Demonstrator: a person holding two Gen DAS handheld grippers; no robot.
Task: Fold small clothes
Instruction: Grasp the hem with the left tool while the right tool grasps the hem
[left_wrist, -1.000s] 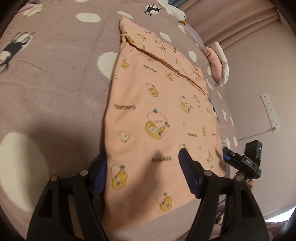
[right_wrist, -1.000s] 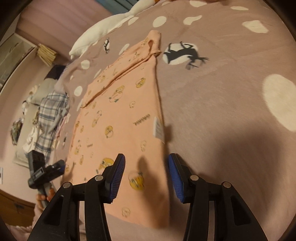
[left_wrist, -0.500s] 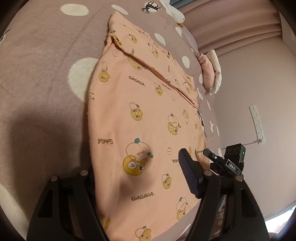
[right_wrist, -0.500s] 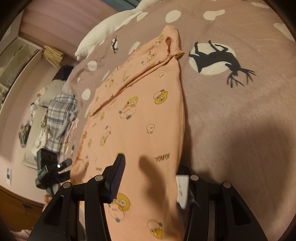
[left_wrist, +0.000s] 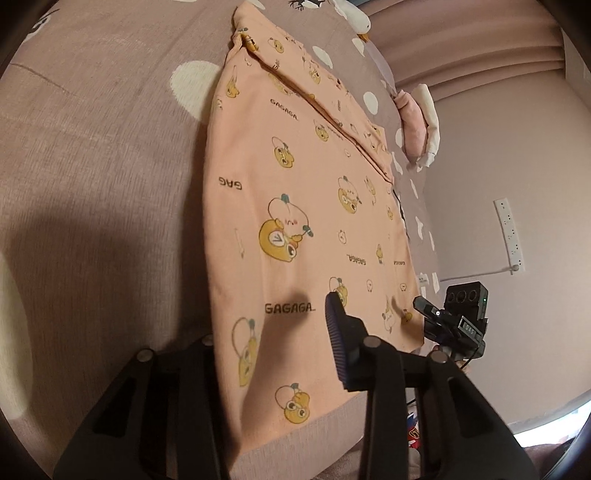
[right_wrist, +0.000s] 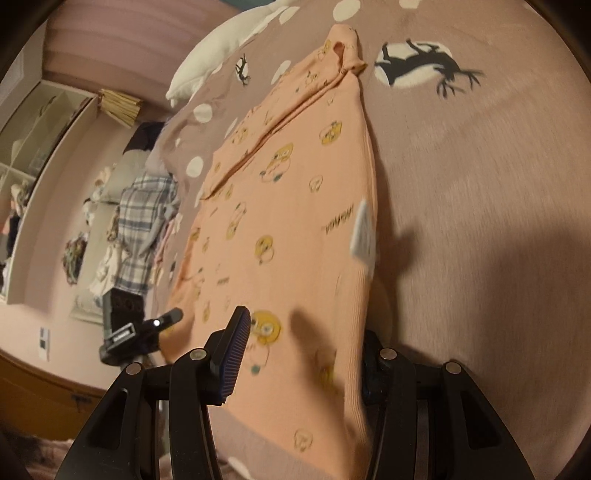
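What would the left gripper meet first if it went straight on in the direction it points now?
Most likely the peach garment. The left gripper points down over its near hem, the cloth lies between the fingers, and the jaws have just been closing. Under the cloth is the bedspread. Depth is hard to judge.

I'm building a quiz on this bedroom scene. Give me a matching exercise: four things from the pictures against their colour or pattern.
Things:
1. garment
2. bedspread
3. gripper pads
4. cloth beside the bed

Looks:
a. blue ribbed
b. grey-white plaid
c. peach with yellow cartoon prints
d. mauve with white dots

Pairs: 1-c, 2-d, 3-a, 4-b
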